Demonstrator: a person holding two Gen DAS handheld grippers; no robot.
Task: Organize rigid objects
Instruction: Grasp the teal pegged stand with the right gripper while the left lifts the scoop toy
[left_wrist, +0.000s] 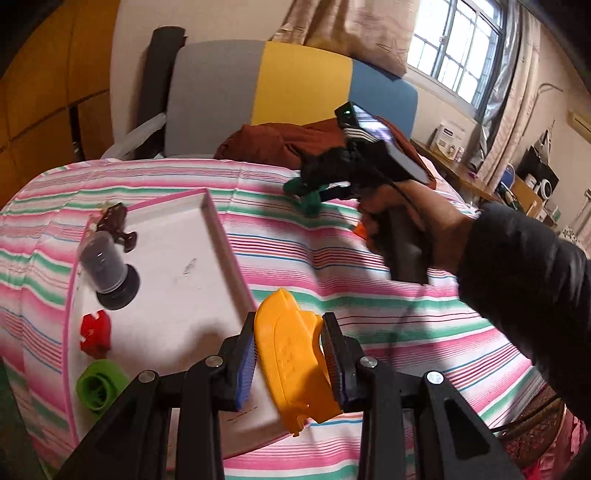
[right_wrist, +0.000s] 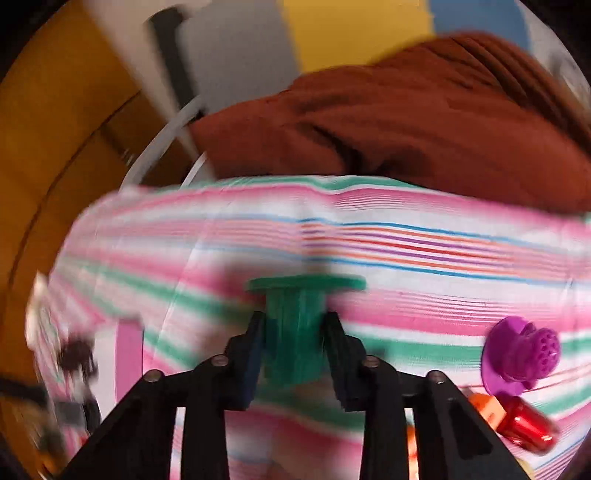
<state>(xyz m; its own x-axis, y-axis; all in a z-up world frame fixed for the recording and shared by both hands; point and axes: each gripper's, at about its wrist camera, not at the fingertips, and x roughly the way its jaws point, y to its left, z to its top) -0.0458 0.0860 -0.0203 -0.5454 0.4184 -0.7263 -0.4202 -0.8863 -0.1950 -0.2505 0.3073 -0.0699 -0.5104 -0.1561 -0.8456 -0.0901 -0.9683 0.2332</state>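
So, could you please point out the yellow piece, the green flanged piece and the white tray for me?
yellow piece (left_wrist: 291, 354): left wrist view, on its flat middle between the fingers.
green flanged piece (right_wrist: 295, 332): right wrist view, on its ribbed stem.
white tray (left_wrist: 177, 266): left wrist view, on its bare floor.

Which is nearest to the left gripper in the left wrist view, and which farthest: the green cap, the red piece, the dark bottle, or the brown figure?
Measured from the left gripper, which is shut on the yellow piece:
1. Green cap, at the near end of the white tray.
2. Red piece, just beyond the cap.
3. Dark bottle, lying mid-tray on its left side.
4. Brown figure, at the tray's far corner.
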